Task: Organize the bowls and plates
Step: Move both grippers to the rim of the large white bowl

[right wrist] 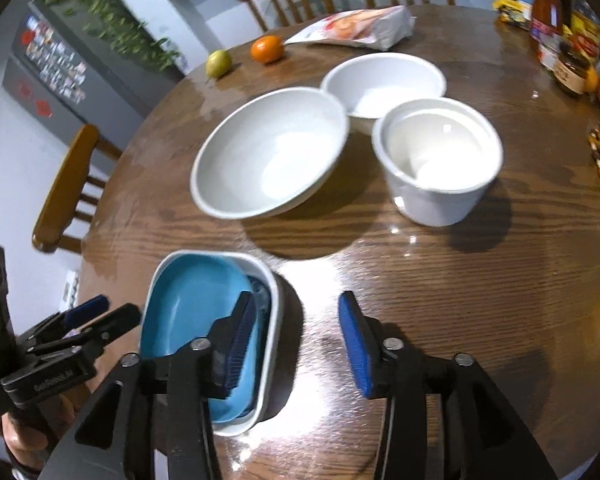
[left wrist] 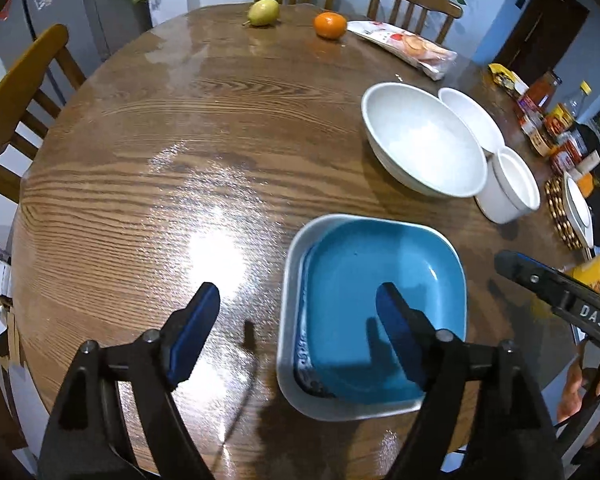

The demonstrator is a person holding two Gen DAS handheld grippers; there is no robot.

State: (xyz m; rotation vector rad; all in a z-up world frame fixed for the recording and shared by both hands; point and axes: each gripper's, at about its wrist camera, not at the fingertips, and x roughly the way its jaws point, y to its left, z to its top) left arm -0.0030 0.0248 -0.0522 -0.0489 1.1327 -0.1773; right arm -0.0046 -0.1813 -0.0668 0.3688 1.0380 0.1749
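Left wrist view, glossy round wooden table (left wrist: 160, 168), wooden chairs (left wrist: 24, 96)

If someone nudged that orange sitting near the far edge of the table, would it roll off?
Probably it would roll: the orange is round and the table looks glossy and smooth. It looks slightly flattened, so it may wobble rather than run straight. Nothing stands between it and the far edge, so a firm push could well send it off.
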